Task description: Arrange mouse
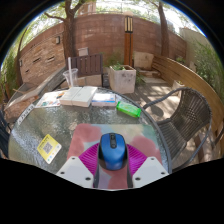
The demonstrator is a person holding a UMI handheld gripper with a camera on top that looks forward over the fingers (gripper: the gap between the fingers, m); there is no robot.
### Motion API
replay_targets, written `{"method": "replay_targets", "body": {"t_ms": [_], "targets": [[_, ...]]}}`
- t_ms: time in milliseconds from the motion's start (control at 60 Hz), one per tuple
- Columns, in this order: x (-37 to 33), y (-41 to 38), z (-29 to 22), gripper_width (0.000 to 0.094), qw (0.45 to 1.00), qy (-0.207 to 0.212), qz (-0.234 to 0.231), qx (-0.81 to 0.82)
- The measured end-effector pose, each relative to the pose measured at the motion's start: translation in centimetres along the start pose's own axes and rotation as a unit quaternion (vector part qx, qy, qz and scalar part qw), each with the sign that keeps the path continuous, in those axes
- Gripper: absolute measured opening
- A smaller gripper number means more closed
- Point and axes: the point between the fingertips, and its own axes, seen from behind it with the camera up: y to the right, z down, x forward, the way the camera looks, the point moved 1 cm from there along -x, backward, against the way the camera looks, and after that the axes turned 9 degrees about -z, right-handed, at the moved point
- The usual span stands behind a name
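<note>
A blue computer mouse (pixel 112 150) with a dark scroll wheel sits between the two fingers of my gripper (pixel 112 166). The magenta pads (pixel 88 158) lie flush against both of its sides, so the gripper is shut on the mouse. Just under and ahead of the mouse, a pinkish-red mouse mat (pixel 103 134) lies on the round glass table (pixel 60 125). I cannot tell whether the mouse touches the mat or hangs just above it.
On the table beyond the mat lie a white book or box (pixel 78 96), a flat white item (pixel 104 98) and a green object (pixel 128 108). A yellow card (pixel 50 150) lies left of the fingers. A metal chair (pixel 185 110) stands at the right. A brick wall stands behind.
</note>
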Motion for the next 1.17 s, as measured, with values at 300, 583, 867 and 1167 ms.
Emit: {"method": "replay_targets", "body": {"t_ms": [300, 583, 867, 1167], "targets": [[-2.7, -0.5, -0.1, 0.0819, 1.0, -0.001, -0.011, -0.015], [-16.9, -5.8, -1.7, 0.085, 0.997, 0.052, 0.003, -0.049], [-31.0, -9.8, 1.3, 0.0846, 0.994, 0.079, 0.024, -0.069], [-36.4, -10.6, 3.1, 0.085, 0.993, 0.087, 0.032, -0.079]]}}
